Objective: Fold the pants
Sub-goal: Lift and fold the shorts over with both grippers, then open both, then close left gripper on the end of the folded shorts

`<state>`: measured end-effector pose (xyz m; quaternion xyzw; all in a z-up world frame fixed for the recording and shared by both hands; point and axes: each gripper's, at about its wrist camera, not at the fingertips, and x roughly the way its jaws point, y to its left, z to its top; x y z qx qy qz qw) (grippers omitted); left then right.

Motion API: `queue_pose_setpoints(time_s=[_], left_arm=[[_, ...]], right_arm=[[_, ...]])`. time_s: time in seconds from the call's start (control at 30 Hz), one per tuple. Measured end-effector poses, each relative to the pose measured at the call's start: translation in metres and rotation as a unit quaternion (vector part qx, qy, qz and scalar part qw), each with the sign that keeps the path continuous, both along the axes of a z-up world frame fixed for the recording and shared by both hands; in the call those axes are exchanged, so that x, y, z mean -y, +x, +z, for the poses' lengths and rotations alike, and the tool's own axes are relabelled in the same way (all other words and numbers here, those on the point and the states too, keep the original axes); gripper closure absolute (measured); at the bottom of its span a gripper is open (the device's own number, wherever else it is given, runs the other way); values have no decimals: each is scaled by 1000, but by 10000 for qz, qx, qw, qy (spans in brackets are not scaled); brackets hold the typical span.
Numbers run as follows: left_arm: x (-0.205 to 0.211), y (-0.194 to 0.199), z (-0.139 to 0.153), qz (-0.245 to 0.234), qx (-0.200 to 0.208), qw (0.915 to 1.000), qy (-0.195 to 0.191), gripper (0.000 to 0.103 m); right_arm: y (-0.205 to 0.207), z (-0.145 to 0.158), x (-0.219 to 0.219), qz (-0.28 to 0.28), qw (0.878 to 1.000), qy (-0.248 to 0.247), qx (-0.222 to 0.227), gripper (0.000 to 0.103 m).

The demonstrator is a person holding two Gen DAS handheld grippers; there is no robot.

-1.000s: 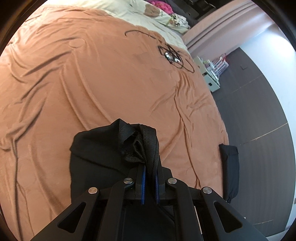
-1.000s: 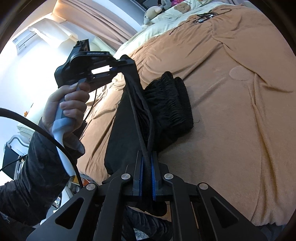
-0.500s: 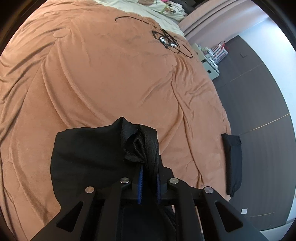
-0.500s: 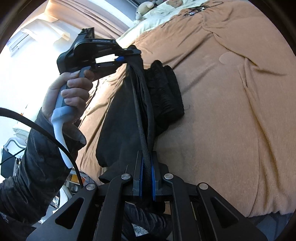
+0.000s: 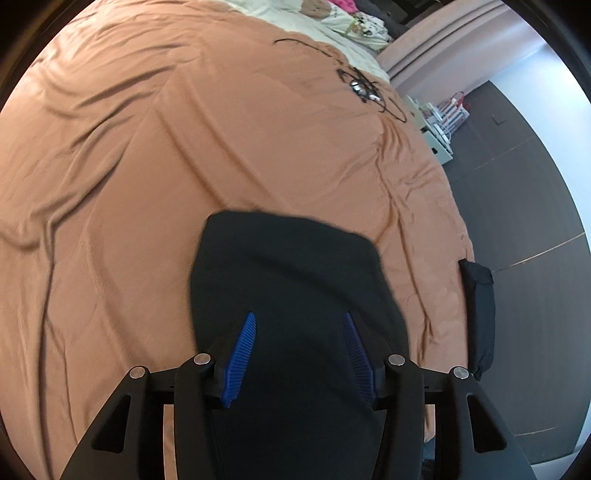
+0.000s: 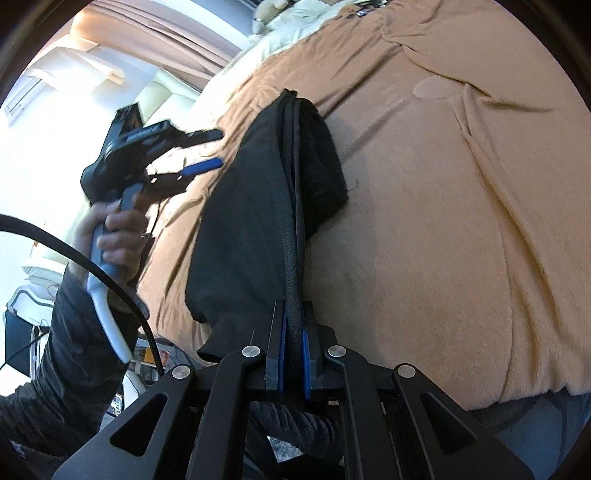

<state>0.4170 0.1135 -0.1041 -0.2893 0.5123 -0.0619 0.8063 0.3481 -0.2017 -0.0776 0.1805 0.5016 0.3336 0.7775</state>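
Jaws of my left gripper (image 5: 298,354) are opening, letting go the black pants (image 5: 295,295) they were pinching, now lying folded on the bed (image 5: 184,147), while my right gripper (image 6: 293,354) is staying clamped on their edge.

Home bedroom. Large bed (image 5: 184,166) under a rumpled tan blanket (image 6: 461,184), cream pillows (image 5: 332,18) and a plush toy (image 6: 264,14) at its head, pale curtains (image 6: 166,33) alongside, dark wood-look floor (image 5: 524,221) beside.
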Motion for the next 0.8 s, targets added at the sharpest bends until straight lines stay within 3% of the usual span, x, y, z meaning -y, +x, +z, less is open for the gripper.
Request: queue_pose_setpoints(time_s=[0.17,0.3,0.33,0.8], left_arm=[[-4,-23,-13,74,-105,9999,-43,51],[-5,-40,-20,99,-140,9998,-107,51],[-6,-42,-20,108,-136,9998,-116,51],[-8,-89,-37,235,-265,9981,-496,51]], right_arm=[[-4,12,6,-116,9997,-181,115,94],[-6,20,8,-162,9994,-169,270,60],[-6,22,9,-183,9992,-173,316,58],[40,31,-25,92,9956,-609,703,58]])
